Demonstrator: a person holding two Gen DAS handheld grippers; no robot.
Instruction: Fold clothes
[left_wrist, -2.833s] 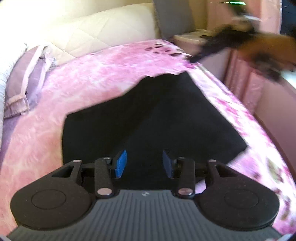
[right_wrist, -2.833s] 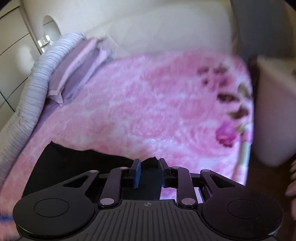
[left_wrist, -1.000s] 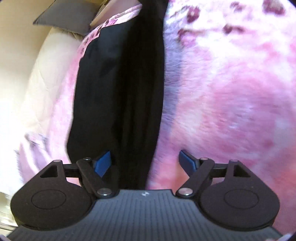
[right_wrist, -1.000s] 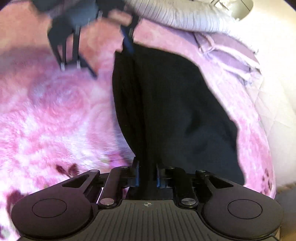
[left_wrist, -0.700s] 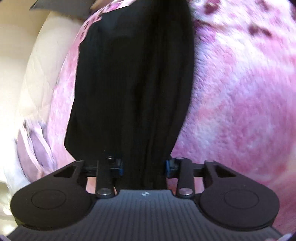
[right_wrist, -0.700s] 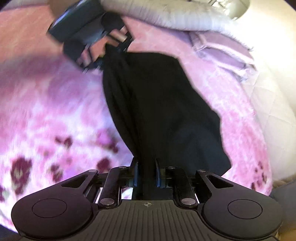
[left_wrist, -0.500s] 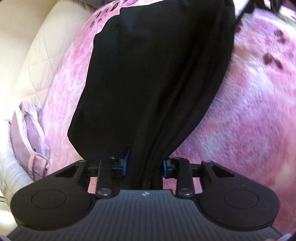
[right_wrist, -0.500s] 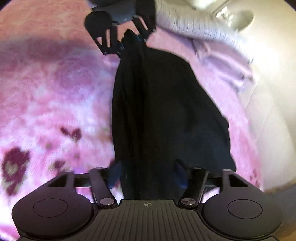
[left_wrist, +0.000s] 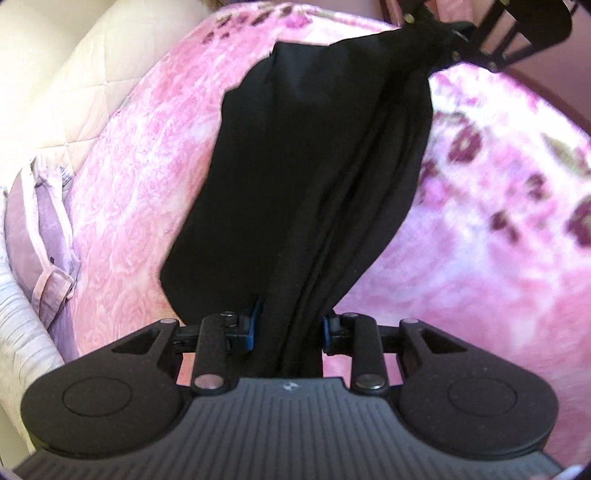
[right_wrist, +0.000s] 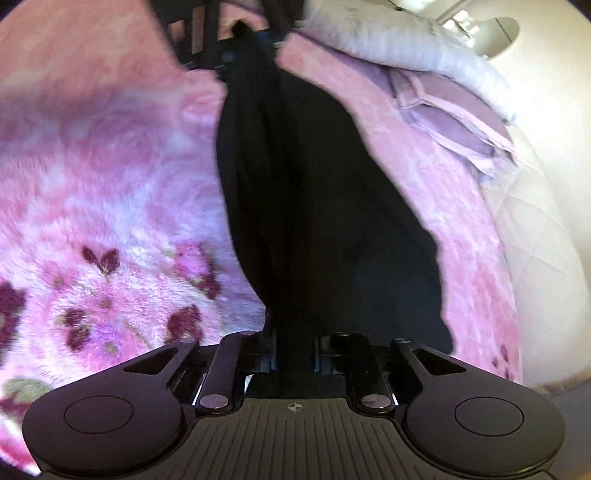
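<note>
A black garment (left_wrist: 314, 166) hangs stretched between my two grippers above a pink floral blanket (left_wrist: 480, 240). My left gripper (left_wrist: 289, 328) has one bunched end between its blue pads; its jaws are closing and the pads press on the cloth. In the right wrist view the same garment (right_wrist: 325, 221) runs up from my right gripper (right_wrist: 295, 358), whose jaws are closing on the other bunched end. Each gripper shows at the far end of the cloth in the other's view: the right gripper (left_wrist: 454, 40), the left gripper (right_wrist: 251, 40). One side of the garment droops onto the blanket.
A lilac pillow (left_wrist: 48, 229) lies at the blanket's edge, with a pale striped cushion (right_wrist: 399, 40) beside it. A cream quilted panel (left_wrist: 74, 74) borders the bed. The blanket's flower-print end (right_wrist: 92, 295) is bare.
My left gripper went from wide open beside the cloth to shut on it and rose. My right gripper's jaws opened briefly, then closed on the cloth again. The garment lifted off the blanket.
</note>
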